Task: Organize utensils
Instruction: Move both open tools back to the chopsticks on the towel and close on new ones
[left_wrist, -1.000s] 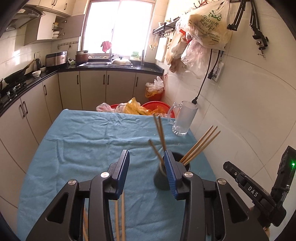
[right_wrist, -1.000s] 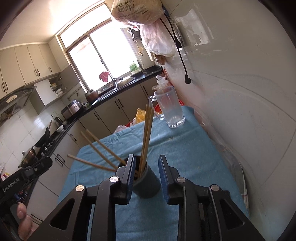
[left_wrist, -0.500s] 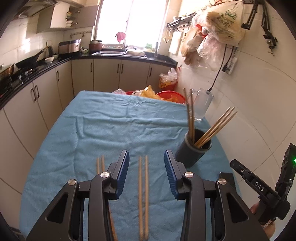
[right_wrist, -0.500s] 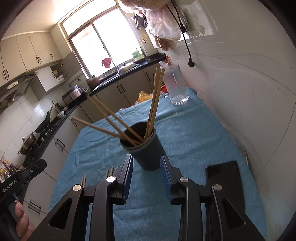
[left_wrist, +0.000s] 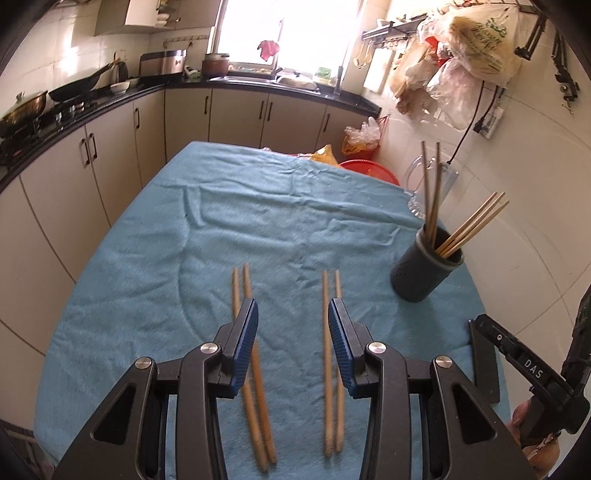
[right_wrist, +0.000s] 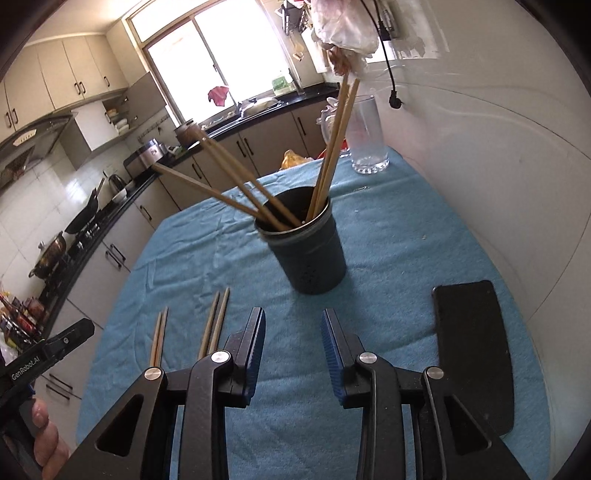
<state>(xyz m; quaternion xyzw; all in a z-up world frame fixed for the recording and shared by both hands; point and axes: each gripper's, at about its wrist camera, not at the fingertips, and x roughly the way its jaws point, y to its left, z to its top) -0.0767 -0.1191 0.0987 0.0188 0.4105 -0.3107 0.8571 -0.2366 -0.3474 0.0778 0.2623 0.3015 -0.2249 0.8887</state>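
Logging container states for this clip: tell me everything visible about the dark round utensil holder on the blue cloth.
The dark grey cylindrical utensil holder looks like matte plastic or ceramic, with a slim rim band and small dots low on its side. It stands upright on the blue towel-like cloth, near the white wall. Five wooden chopsticks lean inside against its rim: two nearly upright, three fanned the other way. Neither gripper touches it.
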